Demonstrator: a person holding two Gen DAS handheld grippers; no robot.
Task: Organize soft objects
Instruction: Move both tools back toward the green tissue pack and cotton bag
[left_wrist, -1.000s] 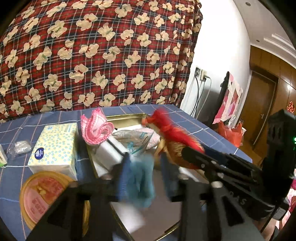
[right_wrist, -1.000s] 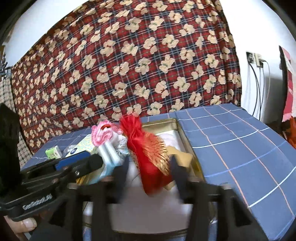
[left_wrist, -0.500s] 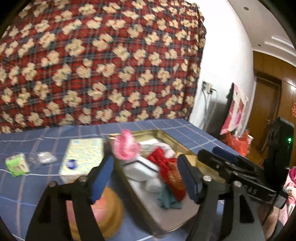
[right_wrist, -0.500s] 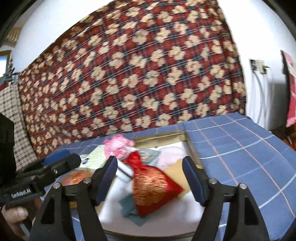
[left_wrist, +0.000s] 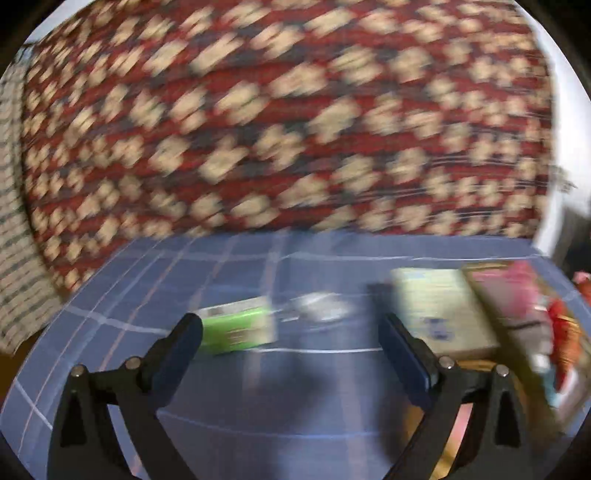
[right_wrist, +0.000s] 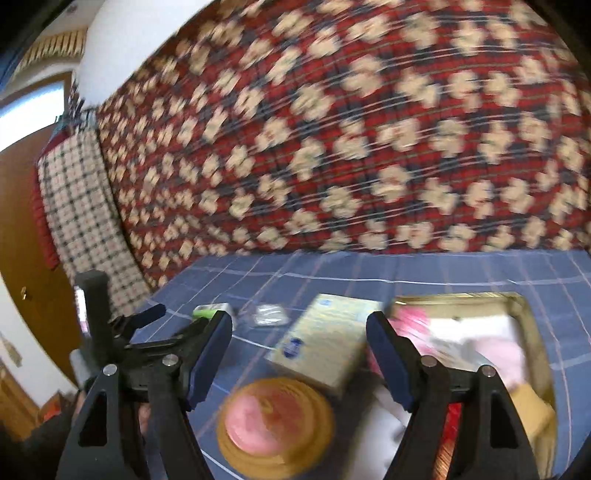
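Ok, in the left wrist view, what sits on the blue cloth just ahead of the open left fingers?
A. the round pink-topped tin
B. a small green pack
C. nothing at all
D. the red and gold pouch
B. The small green pack lies on the blue cloth just beyond the left gripper, whose fingers stand apart and empty.

Both tools (left_wrist: 290, 334) (right_wrist: 299, 334) wide apart, empty.

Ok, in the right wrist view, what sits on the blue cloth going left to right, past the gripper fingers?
Green packet → clear plastic wrapper → tissue box → gold-rimmed tray holding the pink soft things. The round pink-topped tin lies nearer, below the box.
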